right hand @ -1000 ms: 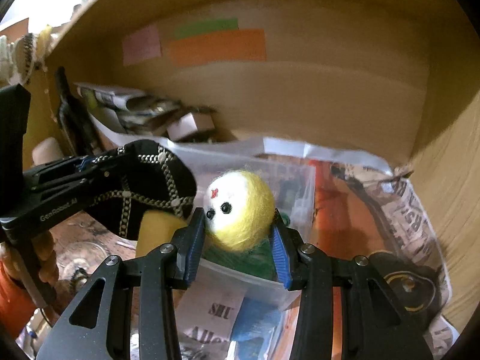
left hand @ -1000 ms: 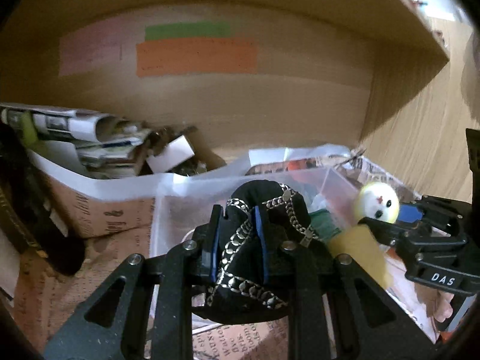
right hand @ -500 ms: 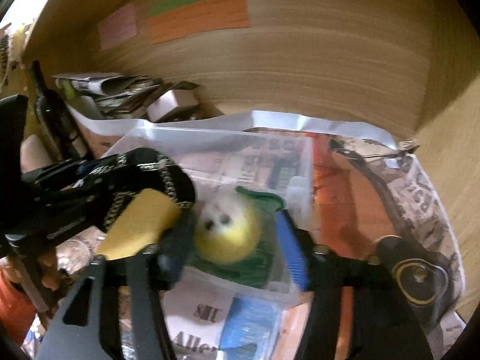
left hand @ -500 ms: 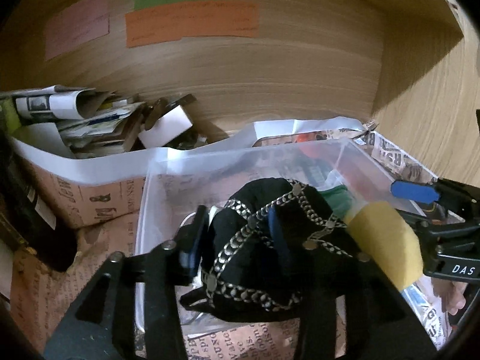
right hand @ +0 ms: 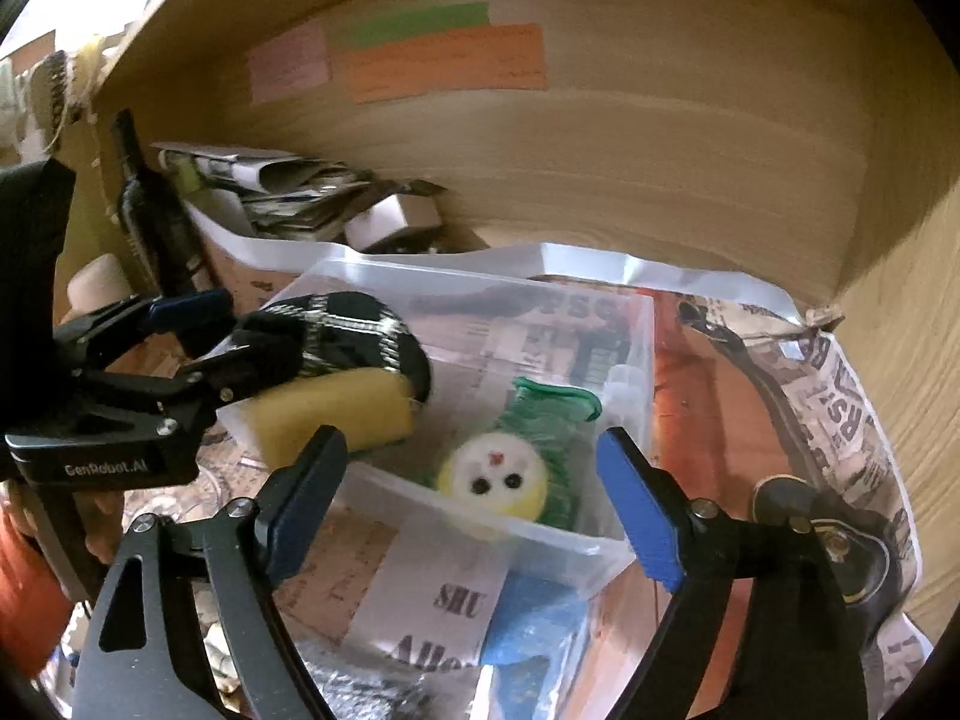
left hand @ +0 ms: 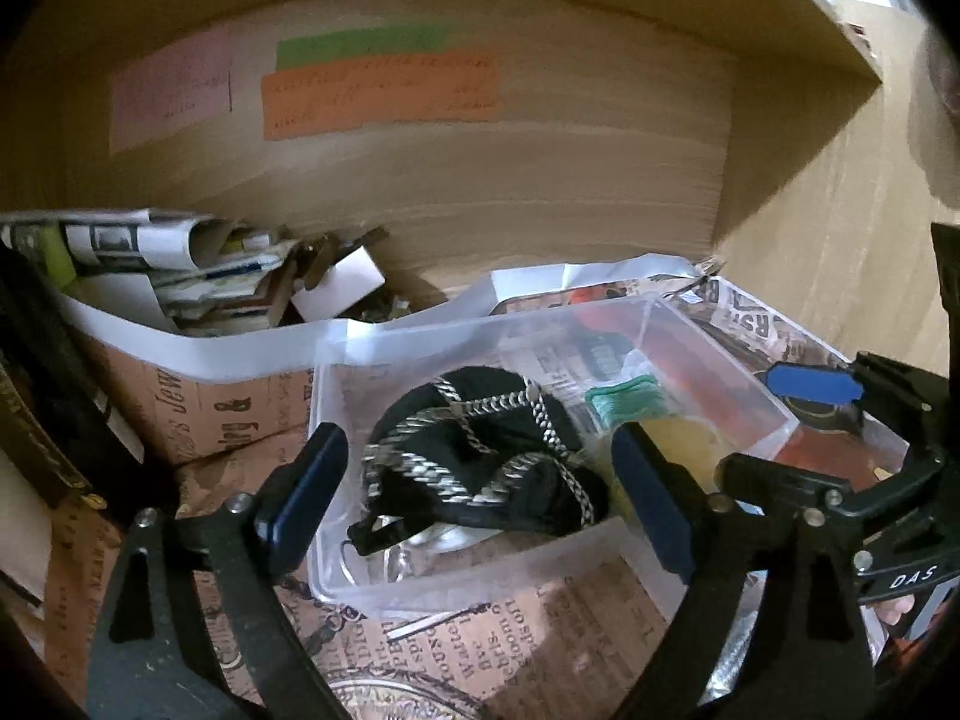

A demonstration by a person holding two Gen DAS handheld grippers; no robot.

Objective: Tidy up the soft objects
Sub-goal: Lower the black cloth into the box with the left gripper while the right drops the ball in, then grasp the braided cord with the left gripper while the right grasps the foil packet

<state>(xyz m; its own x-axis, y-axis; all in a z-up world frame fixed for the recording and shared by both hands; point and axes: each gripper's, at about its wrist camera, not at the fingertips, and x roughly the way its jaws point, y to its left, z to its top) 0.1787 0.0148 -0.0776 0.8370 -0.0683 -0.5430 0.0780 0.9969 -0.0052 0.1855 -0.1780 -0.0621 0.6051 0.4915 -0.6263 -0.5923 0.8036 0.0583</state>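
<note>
A clear plastic bin [left hand: 342, 360] [right hand: 606, 546] stands on newspaper inside a wooden shelf. A black pouch with silver chains [left hand: 480, 468] [right hand: 354, 336] lies in its left part. A yellow sponge [right hand: 336, 414] lies beside it. A yellow and white fuzzy ball with a face [right hand: 492, 477] rests on a green item [right hand: 552, 414] [left hand: 624, 396] in the bin's right part. My left gripper [left hand: 474, 498] is open around the pouch, not touching it. My right gripper [right hand: 474, 498] is open just in front of the ball.
A paper-lined box of rolled newspapers and small boxes [left hand: 198, 276] stands at the back left. A dark bottle [right hand: 150, 204] stands far left. A black round object [right hand: 828, 528] lies right of the bin. Coloured notes [left hand: 378, 90] are on the back wall. The shelf's side wall is close on the right.
Both grippers opened. The left let the black pouch fall into the bin, the right let the fuzzy ball drop onto the green item. Both pulled back slightly.
</note>
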